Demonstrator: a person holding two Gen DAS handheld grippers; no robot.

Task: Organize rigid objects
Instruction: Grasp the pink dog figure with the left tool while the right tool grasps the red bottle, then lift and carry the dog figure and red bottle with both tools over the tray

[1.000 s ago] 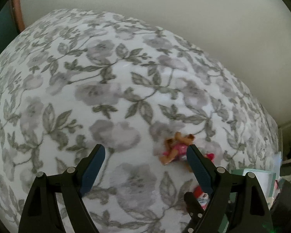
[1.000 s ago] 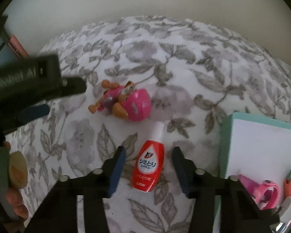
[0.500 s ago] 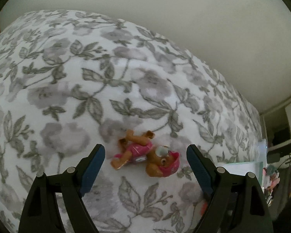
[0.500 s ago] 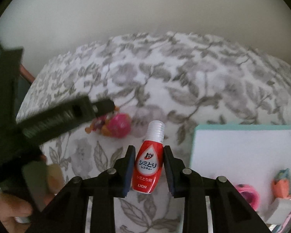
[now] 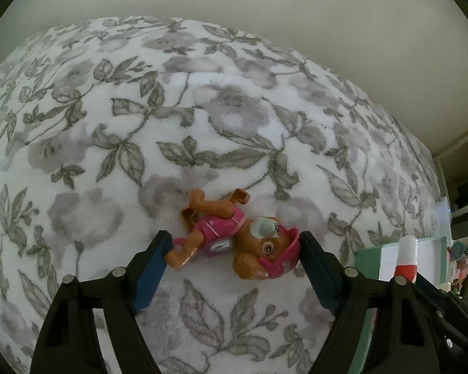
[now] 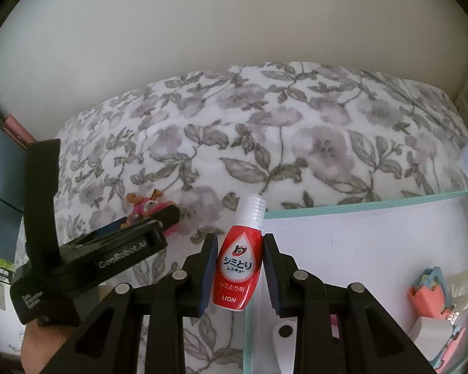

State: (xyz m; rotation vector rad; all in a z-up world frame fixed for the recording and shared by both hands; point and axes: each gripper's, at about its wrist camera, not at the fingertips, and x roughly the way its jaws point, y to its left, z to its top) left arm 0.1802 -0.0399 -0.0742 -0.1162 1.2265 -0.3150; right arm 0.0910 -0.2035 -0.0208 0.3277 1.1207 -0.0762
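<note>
A brown toy dog in a pink suit and helmet point(image 5: 231, 237) lies on its side on the floral bedspread point(image 5: 171, 118). My left gripper point(image 5: 232, 243) is open with its jaws on either side of the toy, low over the cloth. My right gripper point(image 6: 240, 252) is shut on a red stain-remover bottle point(image 6: 238, 268) with a white cap, held above the edge of a teal-rimmed white tray point(image 6: 358, 208). The bottle also shows in the left wrist view point(image 5: 406, 260), and the toy in the right wrist view point(image 6: 140, 205), partly hidden behind the left gripper.
Several small pink, coral and white items point(image 6: 433, 305) lie at the tray's right end. A cream wall point(image 6: 234, 25) runs behind the bed. Dark furniture point(image 5: 465, 199) stands past the bed's right end.
My left gripper swung over and came down around the toy dog. My right gripper closed on the red bottle, lifted it and moved it right toward the tray.
</note>
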